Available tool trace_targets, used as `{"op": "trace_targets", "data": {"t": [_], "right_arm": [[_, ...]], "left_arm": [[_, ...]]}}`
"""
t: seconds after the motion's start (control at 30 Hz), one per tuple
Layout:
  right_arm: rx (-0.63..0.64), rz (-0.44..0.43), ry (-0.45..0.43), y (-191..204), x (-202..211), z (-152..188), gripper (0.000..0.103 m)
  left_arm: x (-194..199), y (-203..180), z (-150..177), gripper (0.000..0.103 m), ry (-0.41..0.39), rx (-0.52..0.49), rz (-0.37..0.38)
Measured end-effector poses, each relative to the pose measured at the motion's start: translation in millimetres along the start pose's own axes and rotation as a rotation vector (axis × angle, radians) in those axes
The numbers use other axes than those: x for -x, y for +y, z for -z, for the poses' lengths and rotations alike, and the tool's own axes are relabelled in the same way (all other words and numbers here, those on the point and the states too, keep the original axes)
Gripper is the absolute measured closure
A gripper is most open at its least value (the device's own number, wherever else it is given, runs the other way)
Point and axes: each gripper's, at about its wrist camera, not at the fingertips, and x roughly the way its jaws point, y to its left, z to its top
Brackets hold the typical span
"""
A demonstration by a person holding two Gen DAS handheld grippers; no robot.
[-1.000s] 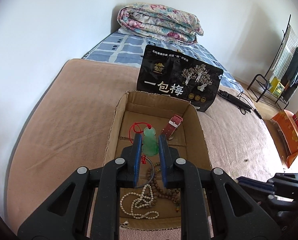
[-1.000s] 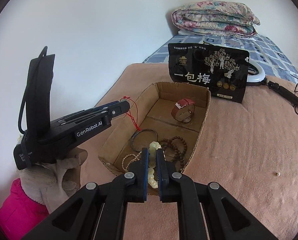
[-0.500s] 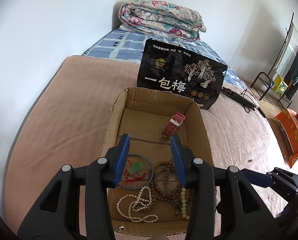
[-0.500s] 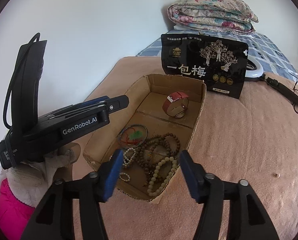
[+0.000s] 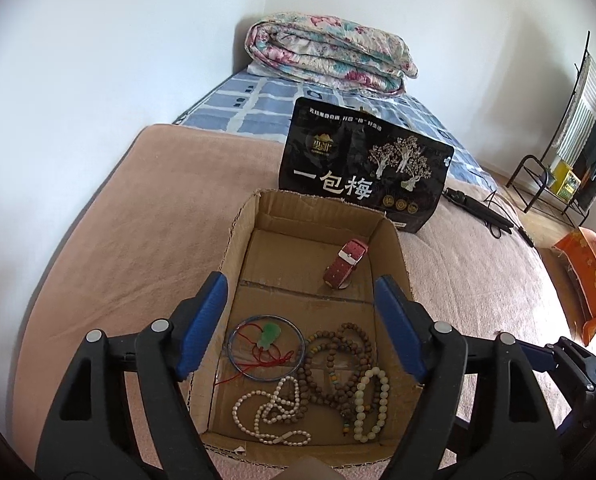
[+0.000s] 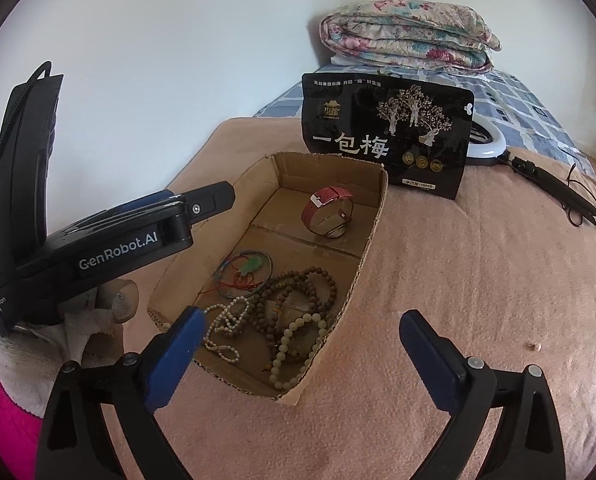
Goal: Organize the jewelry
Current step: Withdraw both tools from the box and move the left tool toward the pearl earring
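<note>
An open cardboard box (image 5: 233, 248) (image 6: 372, 232) sits on the tan blanket. Inside lie a green jade pendant on red cord (image 5: 271, 334) (image 6: 249, 267) within a thin dark bangle (image 5: 233, 364), a white pearl strand (image 5: 265, 412) (image 6: 223, 328), brown wooden beads (image 5: 338, 356) (image 6: 298, 292), a pale bead bracelet (image 5: 372, 404) (image 6: 293, 344) and a red watch (image 5: 346, 262) (image 6: 330, 210). My left gripper (image 5: 302, 316) is open and empty above the box's near half. My right gripper (image 6: 302, 338) is open and empty over the box's near right corner.
A black snack bag (image 5: 364, 164) (image 6: 386, 136) stands behind the box. A folded floral quilt (image 5: 330, 56) lies at the bed's head. A ring light (image 6: 488, 144) and its black stand (image 5: 478, 210) lie right. An orange bag (image 5: 582, 272) stands beyond the bed's right edge.
My left gripper let go of the jade pendant, which now lies in the bangle. My right gripper released the pale bead bracelet into the box. Both jaws opened wide and pulled back.
</note>
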Motion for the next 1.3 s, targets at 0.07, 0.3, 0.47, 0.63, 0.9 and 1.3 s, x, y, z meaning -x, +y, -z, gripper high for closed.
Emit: {"op": "trace_targets", "data": {"t": [0.07, 0.3, 0.47, 0.63, 0.9, 1.3], "right_arm": [[-0.003, 0.008, -0.004, -1.4, 1.6, -0.1, 0.002], [-0.014, 0.033, -0.018, -5.1, 9.5, -0.6, 0.001], [-0.013, 0.041, -0.032, -5.9, 17.6, 0.0, 0.001], [0.004, 0.053, -0.040, -6.6, 26.9, 3.6, 0.001], [0.047, 0.142, -0.049, -17.5, 44.0, 11.5, 0.000], [0.022, 0.227, -0.075, -59.5, 74.8, 23.4, 0.000]], "left_arm": [[3.4, -1.7, -0.6, 0.025, -0.005, 0.000, -0.003], [14.7, -12.3, -0.9, 0.024, -0.029, -0.041, -0.022], [24.9, -18.7, -1.6, 0.024, -0.043, -0.054, -0.020], [36.0, -24.8, -0.5, 0.024, -0.055, -0.066, -0.021], [50.9, -38.5, 1.5, 0.024, -0.079, -0.095, -0.018], [67.0, -72.9, 12.3, 0.024, -0.100, -0.170, 0.003]]}}
